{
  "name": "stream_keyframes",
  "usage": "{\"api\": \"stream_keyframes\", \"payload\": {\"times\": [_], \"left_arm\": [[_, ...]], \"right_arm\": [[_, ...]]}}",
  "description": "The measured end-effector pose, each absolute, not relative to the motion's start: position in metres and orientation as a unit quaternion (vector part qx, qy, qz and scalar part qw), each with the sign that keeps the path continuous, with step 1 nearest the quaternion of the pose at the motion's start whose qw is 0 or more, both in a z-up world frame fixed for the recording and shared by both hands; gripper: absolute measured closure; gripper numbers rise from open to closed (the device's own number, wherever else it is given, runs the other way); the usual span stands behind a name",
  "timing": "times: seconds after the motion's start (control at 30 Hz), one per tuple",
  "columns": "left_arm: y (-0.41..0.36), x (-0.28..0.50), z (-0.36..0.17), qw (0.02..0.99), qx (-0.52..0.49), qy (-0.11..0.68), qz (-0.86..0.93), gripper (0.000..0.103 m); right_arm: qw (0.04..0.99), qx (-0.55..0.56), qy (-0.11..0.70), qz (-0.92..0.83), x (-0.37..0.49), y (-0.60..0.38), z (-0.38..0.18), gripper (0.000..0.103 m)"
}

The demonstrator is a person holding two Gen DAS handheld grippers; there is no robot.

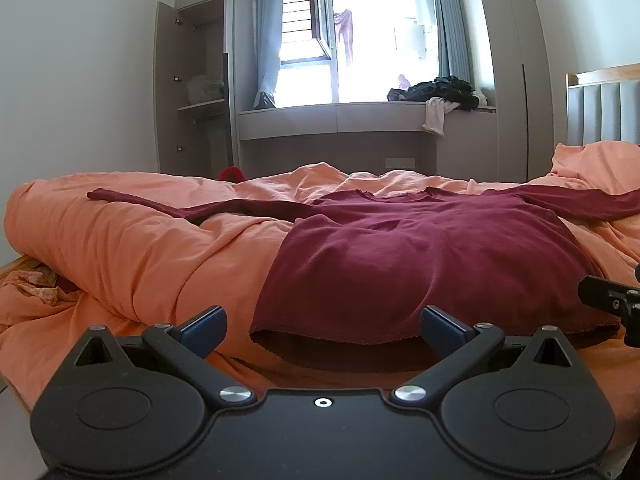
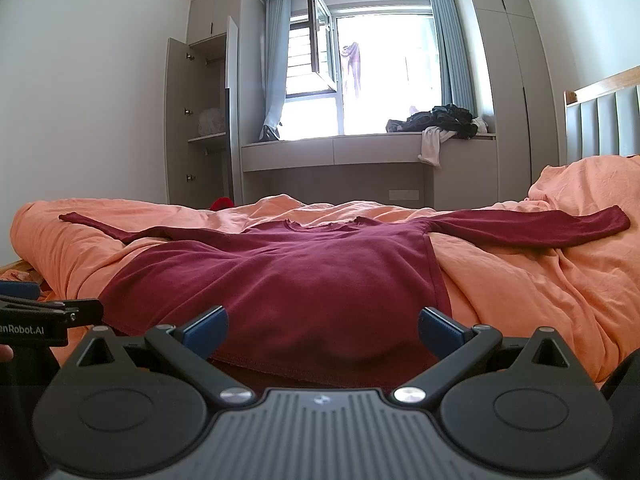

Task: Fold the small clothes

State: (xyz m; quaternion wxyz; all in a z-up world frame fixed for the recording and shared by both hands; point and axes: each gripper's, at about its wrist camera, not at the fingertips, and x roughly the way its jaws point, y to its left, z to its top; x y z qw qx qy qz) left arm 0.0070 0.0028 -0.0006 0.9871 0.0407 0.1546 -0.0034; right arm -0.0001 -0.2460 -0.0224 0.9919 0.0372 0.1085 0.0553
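Note:
A dark red long-sleeved top (image 1: pixel 420 256) lies flat on the orange duvet (image 1: pixel 140 248), hem toward me, both sleeves spread out sideways. My left gripper (image 1: pixel 322 330) hovers open just short of the hem's left corner, nothing between its blue pads (image 1: pixel 204 326). In the right wrist view the same top (image 2: pixel 288 280) fills the middle, its right sleeve (image 2: pixel 540 226) stretched across the duvet (image 2: pixel 540 296). My right gripper (image 2: pixel 322 330) stands open before the hem's right part, its pads touching nothing. Each gripper shows at the edge of the other's view: the right one (image 1: pixel 612 300), the left one (image 2: pixel 40 312).
A window bench (image 1: pixel 332 114) behind the bed carries a heap of dark clothes (image 1: pixel 440 90). An open wardrobe (image 1: pixel 192 88) stands at the left, closed cupboards at the right. A padded headboard (image 1: pixel 604 104) rises at far right. A red object (image 1: pixel 232 174) lies beyond the bed.

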Motion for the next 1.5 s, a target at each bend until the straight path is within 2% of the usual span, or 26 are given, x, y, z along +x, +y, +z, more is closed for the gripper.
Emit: {"api": "stream_keyframes", "payload": {"times": [1.5], "left_arm": [[0.0024, 0.0034, 0.0021, 0.988, 0.045, 0.151, -0.007, 0.0]], "right_arm": [[0.992, 0.035, 0.11, 0.056, 0.0, -0.2462, -0.0231, 0.0]]}}
